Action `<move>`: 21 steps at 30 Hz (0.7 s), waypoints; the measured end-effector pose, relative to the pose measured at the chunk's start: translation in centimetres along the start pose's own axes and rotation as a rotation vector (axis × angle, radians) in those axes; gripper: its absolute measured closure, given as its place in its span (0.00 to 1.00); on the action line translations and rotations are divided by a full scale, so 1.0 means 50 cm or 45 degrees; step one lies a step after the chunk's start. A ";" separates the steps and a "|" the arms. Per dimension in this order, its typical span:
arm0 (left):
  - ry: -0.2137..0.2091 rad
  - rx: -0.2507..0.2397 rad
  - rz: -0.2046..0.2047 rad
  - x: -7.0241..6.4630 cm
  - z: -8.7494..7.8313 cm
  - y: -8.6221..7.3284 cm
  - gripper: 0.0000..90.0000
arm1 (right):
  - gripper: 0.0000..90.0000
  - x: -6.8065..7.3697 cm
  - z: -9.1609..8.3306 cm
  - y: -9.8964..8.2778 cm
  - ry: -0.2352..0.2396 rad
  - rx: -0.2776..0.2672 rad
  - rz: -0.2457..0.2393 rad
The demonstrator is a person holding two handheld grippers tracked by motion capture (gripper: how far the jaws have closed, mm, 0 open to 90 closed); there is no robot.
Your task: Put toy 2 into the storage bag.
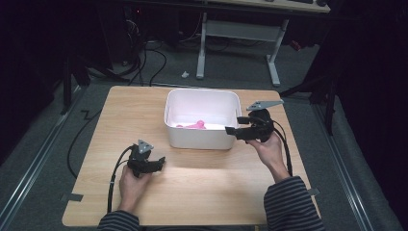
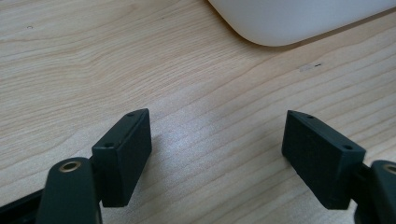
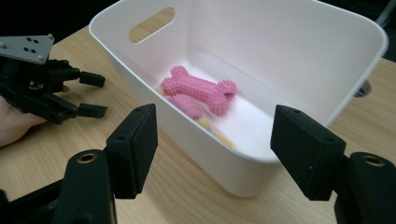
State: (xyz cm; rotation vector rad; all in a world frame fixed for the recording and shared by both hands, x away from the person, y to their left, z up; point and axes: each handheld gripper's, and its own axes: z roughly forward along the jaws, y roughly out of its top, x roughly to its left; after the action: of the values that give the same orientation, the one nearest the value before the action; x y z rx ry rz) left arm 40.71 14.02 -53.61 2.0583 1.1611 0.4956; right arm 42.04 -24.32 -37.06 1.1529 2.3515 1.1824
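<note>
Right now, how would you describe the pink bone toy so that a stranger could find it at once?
On the wooden table stands a white bin with a handle slot. The pink bone toy lies on its floor. Its knobbly surface and flared ends set it apart from the smooth pink lump and yellow pieces beside it.

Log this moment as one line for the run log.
left gripper: open, empty, low over table | right gripper: open, empty, at white bin rim | pink bone toy: in bin
</note>
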 end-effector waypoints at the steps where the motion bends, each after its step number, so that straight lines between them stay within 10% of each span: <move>1: 0.000 0.002 0.001 0.000 0.000 0.000 0.27 | 0.36 -0.003 -0.006 -0.005 -0.006 -0.003 0.001; 21: -0.013 0.008 0.016 -0.002 0.001 0.000 0.22 | 0.39 -0.034 -0.118 -0.109 -0.156 -0.072 0.086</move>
State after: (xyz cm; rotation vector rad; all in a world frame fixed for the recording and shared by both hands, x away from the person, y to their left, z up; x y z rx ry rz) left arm 40.68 13.90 -53.63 2.0724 1.1461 0.4870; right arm 37.03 -30.80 -37.71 1.2574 2.1915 1.1575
